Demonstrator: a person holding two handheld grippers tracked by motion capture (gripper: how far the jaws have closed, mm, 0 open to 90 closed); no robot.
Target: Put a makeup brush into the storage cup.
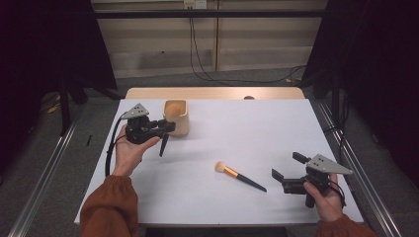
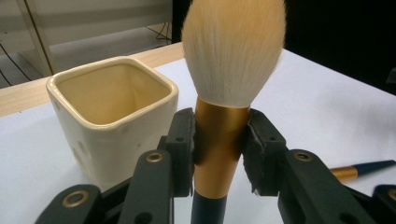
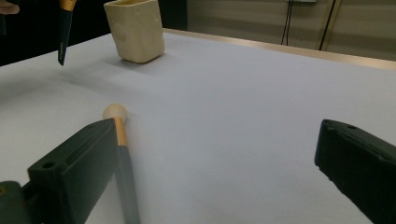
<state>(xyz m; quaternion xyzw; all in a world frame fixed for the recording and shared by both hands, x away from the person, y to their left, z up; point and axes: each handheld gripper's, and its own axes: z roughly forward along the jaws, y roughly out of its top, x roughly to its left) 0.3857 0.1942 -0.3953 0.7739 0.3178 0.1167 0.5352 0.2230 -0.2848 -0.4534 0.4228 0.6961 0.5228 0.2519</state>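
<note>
Closest to the high camera were the two rust-orange sleeves of the person, one at each bottom corner of the white table point(image 1: 276, 123). At the left, the left gripper point(image 2: 219, 140) had its two black jaws clamped on the copper-coloured metal collar of a large make-up brush with pale fluffy bristles point(image 2: 232, 46). It held this brush off the table, bristles upward and its dark handle pointing down, just beside a cream square ceramic cup point(image 2: 109, 121) that stood upright near the far left part of the table. At the right, the right gripper point(image 1: 285, 170) was low near the table edge with its jaws wide apart and nothing between them. A second, smaller make-up brush with a dark handle and a gold collar point(image 1: 239, 175) lay flat on the table between the two hands, nearer to the right gripper, with its round pale tip turned toward the cup.
</note>
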